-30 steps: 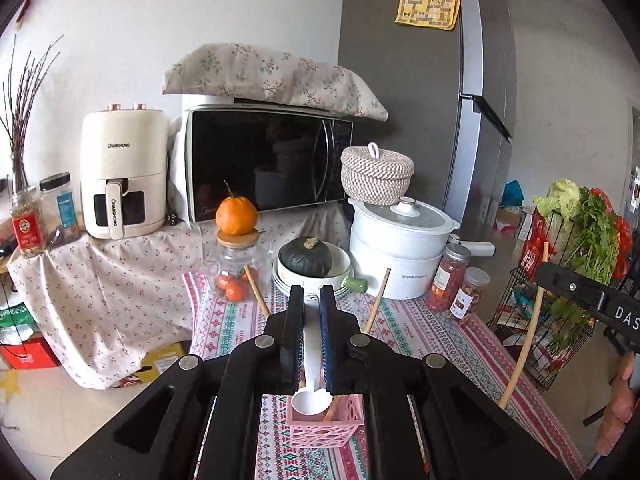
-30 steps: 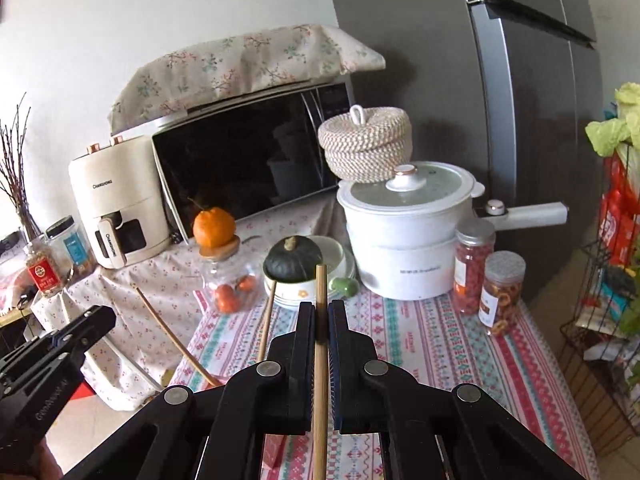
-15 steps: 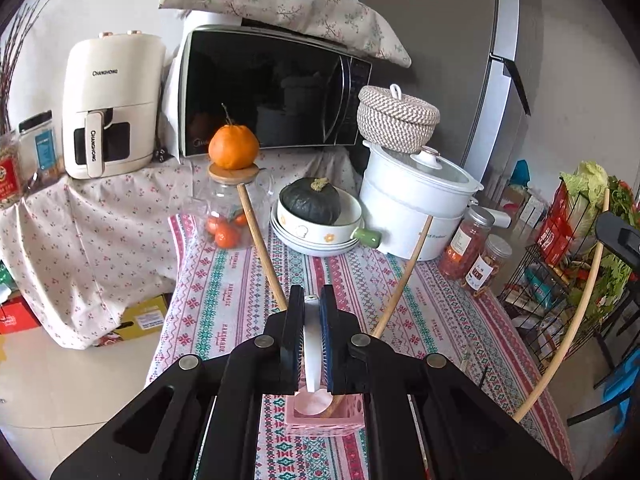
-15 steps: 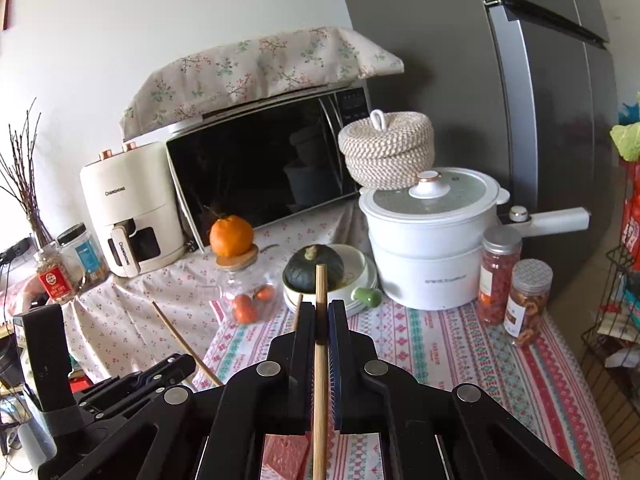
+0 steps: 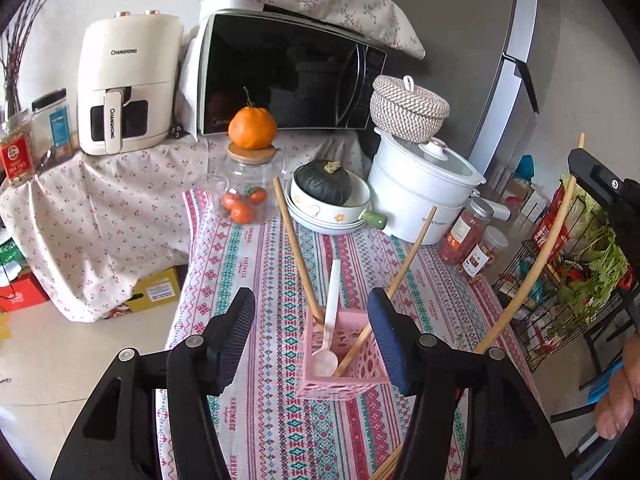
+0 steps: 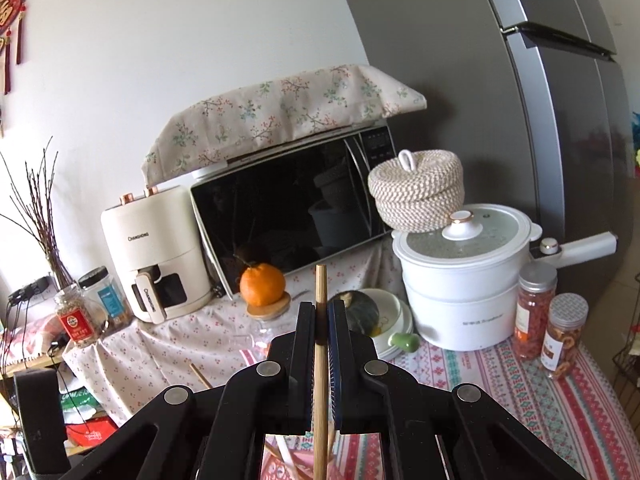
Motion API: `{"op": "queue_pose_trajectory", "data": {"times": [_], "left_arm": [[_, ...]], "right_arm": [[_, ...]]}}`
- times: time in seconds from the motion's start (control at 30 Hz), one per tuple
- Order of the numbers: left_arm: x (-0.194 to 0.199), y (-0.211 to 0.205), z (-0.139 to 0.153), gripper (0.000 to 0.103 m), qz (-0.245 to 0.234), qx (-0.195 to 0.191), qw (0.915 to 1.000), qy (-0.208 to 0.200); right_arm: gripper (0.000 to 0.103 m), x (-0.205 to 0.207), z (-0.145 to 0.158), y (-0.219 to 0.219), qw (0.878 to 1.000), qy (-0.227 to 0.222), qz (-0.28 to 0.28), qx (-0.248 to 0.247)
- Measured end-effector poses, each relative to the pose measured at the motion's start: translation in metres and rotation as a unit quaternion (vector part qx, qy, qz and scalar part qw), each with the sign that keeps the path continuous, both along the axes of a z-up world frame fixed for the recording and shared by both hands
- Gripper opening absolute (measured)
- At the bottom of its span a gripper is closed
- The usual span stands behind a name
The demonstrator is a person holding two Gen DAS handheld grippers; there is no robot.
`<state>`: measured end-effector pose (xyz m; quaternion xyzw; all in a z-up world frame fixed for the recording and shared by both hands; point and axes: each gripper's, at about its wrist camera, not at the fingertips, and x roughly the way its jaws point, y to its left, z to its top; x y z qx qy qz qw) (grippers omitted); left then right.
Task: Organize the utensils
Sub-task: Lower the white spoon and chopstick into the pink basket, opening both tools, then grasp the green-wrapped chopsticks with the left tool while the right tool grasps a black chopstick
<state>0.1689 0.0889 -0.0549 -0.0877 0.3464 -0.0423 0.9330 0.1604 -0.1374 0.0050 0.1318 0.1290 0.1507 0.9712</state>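
A pink perforated basket (image 5: 352,376) stands on the patterned tablecloth (image 5: 248,264). A white spoon (image 5: 329,316) and two wooden chopsticks (image 5: 298,250) lean inside it. My left gripper (image 5: 311,336) is open, its jaws wide on either side of the basket, holding nothing. My right gripper (image 6: 320,328) is shut on a wooden chopstick (image 6: 320,360), held upright between the pads. That chopstick also shows at the right of the left wrist view (image 5: 536,268), beside the basket.
Behind the basket stand a glass jar of small oranges (image 5: 244,200), a bowl with a dark green squash (image 5: 326,190), a white pot (image 5: 420,196) and two spice jars (image 5: 464,232). A microwave (image 5: 288,76) and air fryer (image 5: 128,84) stand further back. A wire rack of vegetables (image 5: 580,280) stands at the right.
My left gripper has opened and let go of the white spoon, which now leans in the pink basket. My right gripper has risen, still holding its chopstick.
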Motion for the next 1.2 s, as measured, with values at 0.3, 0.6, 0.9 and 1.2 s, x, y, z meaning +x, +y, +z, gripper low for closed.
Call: {"op": "queue_pose_trajectory", "data": {"times": [0.3,0.6,0.9,1.2], "left_arm": [[-0.016,0.021,-0.017,0.067,0.002,-0.003,0.9977,0.068],[-0.014,0.028,-0.026,0.067,0.002,0.009,0.9963,0.086],[-0.013,0.03,-0.029,0.067,0.006,0.007,0.9956,0.093],[-0.02,0.019,-0.027,0.072,-0.004,0.017,0.9957,0.091]], "right_arm": [[0.005,0.028,-0.009,0.018,1.0,-0.017,-0.014,0.018],[0.005,0.047,-0.051,0.042,0.999,0.002,-0.021,-0.026],[0.008,0.052,-0.066,0.049,0.998,0.042,0.002,-0.041],[0.042,0.037,-0.052,0.015,0.996,0.079,0.009,-0.032]]}}
